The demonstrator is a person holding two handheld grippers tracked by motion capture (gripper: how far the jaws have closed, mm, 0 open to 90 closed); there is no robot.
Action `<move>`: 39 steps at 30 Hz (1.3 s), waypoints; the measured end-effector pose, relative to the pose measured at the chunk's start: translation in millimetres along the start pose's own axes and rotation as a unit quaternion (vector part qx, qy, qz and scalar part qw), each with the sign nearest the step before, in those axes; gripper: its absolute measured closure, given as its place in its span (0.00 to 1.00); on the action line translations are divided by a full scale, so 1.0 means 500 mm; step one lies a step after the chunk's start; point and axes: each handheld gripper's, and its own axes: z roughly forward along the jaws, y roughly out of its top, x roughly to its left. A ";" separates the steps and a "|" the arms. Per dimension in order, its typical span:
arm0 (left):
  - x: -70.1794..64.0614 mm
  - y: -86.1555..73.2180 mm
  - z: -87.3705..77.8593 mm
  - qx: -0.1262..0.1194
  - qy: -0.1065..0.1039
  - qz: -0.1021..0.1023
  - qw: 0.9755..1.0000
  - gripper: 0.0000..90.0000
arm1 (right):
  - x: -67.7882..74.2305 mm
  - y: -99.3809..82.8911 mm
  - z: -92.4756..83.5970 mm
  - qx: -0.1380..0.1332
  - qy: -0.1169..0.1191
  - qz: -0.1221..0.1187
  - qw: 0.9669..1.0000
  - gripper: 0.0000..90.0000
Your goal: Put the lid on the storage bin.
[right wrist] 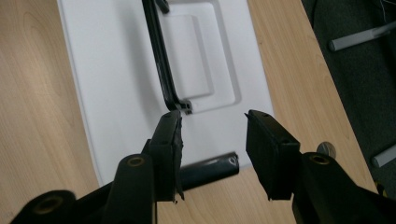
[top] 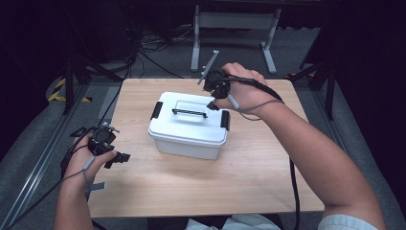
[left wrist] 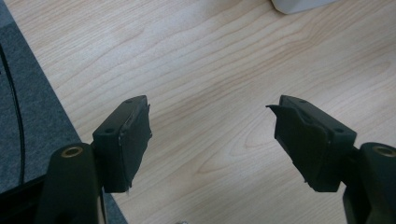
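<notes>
While right tongs (right wrist: 212,140) gape — box (top: 189,125) latch (right wrist: 210,170) half-hidden | contents unseen

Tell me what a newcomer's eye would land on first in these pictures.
The white box in the middle of the wooden table stands out first, its lid shut, with a black handle on top and a black latch at each end. Next comes the right gripper, open and poised over the box's right end, just above that latch. The left gripper hangs open over bare wood near the table's left edge.
</notes>
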 end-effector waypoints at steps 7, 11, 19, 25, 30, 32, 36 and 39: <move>-0.007 -0.006 -0.003 0.005 -0.001 0.004 1.000 0.30 | -0.032 -0.059 -0.027 -0.005 -0.012 0.039 0.999 0.62; -0.007 -0.009 -0.005 0.003 -0.001 0.000 1.000 0.31 | -0.048 -0.091 -0.043 -0.011 -0.022 0.060 0.998 0.60; 0.002 -0.024 0.001 0.003 0.009 -0.010 1.000 0.30 | -0.067 -0.156 -0.060 -0.004 -0.032 0.089 0.995 0.60; 0.000 -0.028 -0.002 -0.001 0.006 -0.011 1.000 0.30 | -0.084 -0.213 -0.068 -0.003 -0.041 0.119 0.992 0.59; 0.000 -0.020 -0.001 -0.001 0.010 -0.006 1.000 0.29 | -0.094 -0.260 -0.071 -0.002 -0.048 0.141 0.989 0.58; -0.002 -0.014 0.001 0.001 0.005 -0.003 1.000 0.29 | -0.098 -0.278 -0.072 -0.004 -0.049 0.149 0.988 0.57; -0.006 -0.003 0.006 0.005 0.004 0.004 1.000 0.29 | -0.100 -0.317 -0.070 -0.006 -0.049 0.166 0.985 0.56; -0.007 0.002 0.008 0.006 0.002 0.005 1.000 0.29 | -0.101 -0.342 -0.066 -0.005 -0.051 0.180 0.982 0.56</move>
